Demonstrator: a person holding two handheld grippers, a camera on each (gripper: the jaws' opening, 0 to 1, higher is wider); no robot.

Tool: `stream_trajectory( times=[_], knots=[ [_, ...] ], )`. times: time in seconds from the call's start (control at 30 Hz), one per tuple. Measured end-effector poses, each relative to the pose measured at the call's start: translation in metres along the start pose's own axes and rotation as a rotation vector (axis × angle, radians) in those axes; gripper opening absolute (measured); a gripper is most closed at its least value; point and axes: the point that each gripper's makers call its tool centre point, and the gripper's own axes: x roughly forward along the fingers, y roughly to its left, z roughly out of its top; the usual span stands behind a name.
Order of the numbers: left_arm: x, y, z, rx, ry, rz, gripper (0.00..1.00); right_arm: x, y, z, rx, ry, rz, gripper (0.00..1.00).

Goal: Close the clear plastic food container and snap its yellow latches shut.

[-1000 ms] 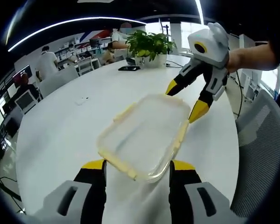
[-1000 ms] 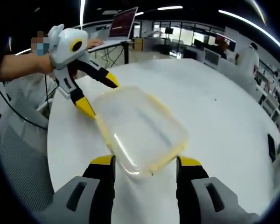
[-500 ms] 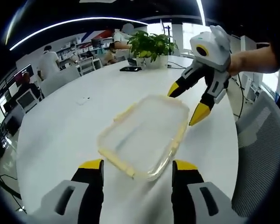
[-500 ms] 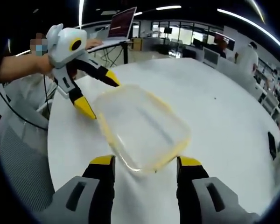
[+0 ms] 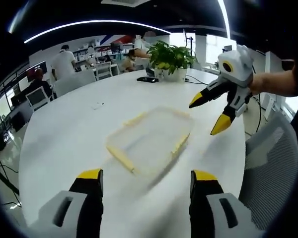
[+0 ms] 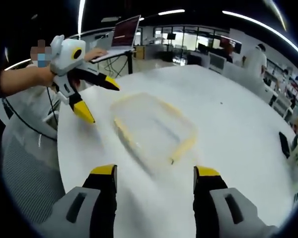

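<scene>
Clear plastic: the food container (image 5: 150, 140) lies flat on the white round table (image 5: 64, 134), lid on top, about midway between the two tools and touching neither. It looks blurred in both views, so fine detail is hard to read.
Yellow latches: long strips run along the edges; one shows on the near left side (image 5: 120, 157) and one on the right side (image 5: 180, 144) in the left gripper view, and a near one (image 6: 183, 148) in the right gripper view. Whether any is snapped down I cannot tell.
Left gripper: its tongs (image 5: 146, 181) stand wide apart and empty, short of the container's near edge; from the right gripper view it (image 6: 95, 99) hangs beyond the far corner, tips spread.
Right gripper: likewise apart and holding nothing (image 6: 154, 177); in the left gripper view it (image 5: 208, 115) hovers off the container's far right corner.
Handling: I'd judge the box light and thin-walled, stiff enough to hold shape but ready to skate on the smooth tabletop. The lid probably flexes if pressed mid-panel.
Where to take hold: best pressed at the rim, one tool steadying a side while the other pushes a latch downward from its outer edge.
Surroundings: a potted plant (image 5: 168, 54) and a dark phone (image 5: 145, 79) sit far across the table; a laptop (image 6: 120, 34) sits beyond.
</scene>
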Motion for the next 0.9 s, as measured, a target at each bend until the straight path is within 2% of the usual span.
stream_trajectory(
  times=[0.27, 0.67, 0.9],
  knots=[
    [-0.024, -0.017, -0.002, -0.010, -0.032, 0.004, 0.74, -0.029, 0.011, -0.007, 0.059, -0.074, -0.039, 0.67],
    [-0.061, -0.040, -0.002, -0.033, -0.089, 0.047, 0.83, -0.063, 0.024, -0.022, 0.101, -0.135, -0.098, 0.77],
    [-0.076, -0.049, -0.011, -0.021, -0.083, 0.059, 0.92, -0.082, 0.027, -0.028, 0.139, -0.189, -0.123, 0.83]
  ],
)
